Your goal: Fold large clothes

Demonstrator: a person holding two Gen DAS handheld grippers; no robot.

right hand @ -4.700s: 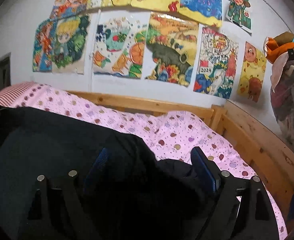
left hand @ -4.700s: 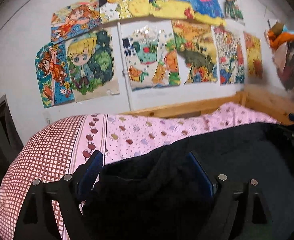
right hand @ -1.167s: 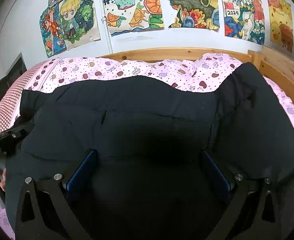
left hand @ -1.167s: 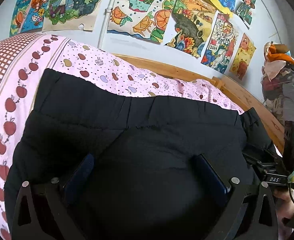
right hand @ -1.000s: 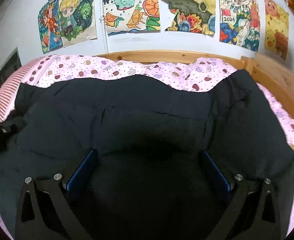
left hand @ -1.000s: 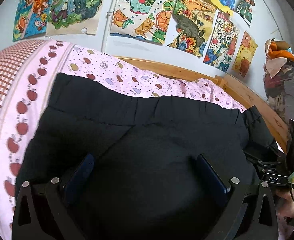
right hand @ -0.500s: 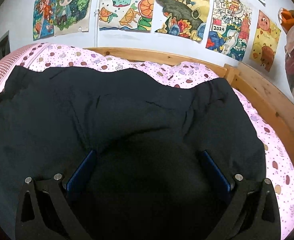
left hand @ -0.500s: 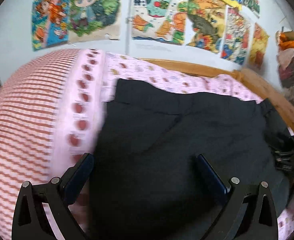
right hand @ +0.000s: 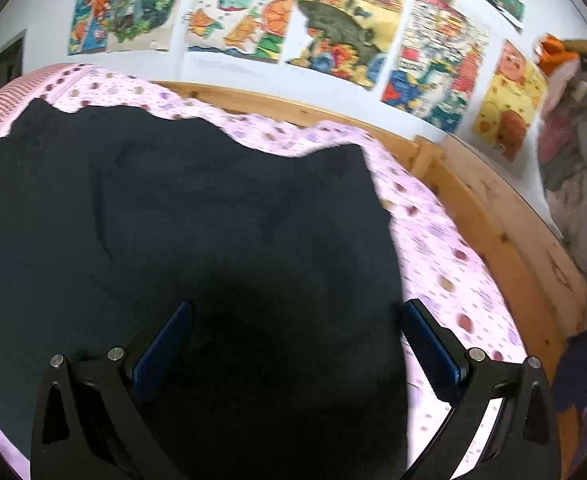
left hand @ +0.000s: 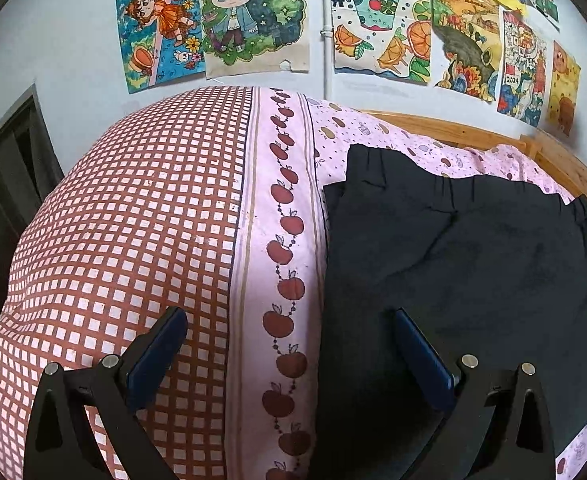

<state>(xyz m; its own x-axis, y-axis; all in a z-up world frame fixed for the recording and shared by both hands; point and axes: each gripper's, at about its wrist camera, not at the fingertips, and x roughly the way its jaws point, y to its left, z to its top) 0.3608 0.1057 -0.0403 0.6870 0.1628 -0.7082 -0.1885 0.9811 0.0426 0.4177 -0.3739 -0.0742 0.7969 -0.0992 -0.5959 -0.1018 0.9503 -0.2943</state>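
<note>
Both grippers have swung outward off the black garment (left hand: 473, 272), which lies flat on the pink bed sheet (left hand: 289, 184). Left gripper (left hand: 289, 354) hangs spread over the garment's left edge and the checked sheet; right gripper (right hand: 293, 344) is spread over its right edge, beside the wooden bed frame (right hand: 505, 224).

Soft, even room light leaves the left wrist view sharp, while the right wrist view is smeared by motion blur, its black fabric garment (right hand: 213, 220) nearly featureless, and both bend strongly toward dark vignetted corners.
</note>
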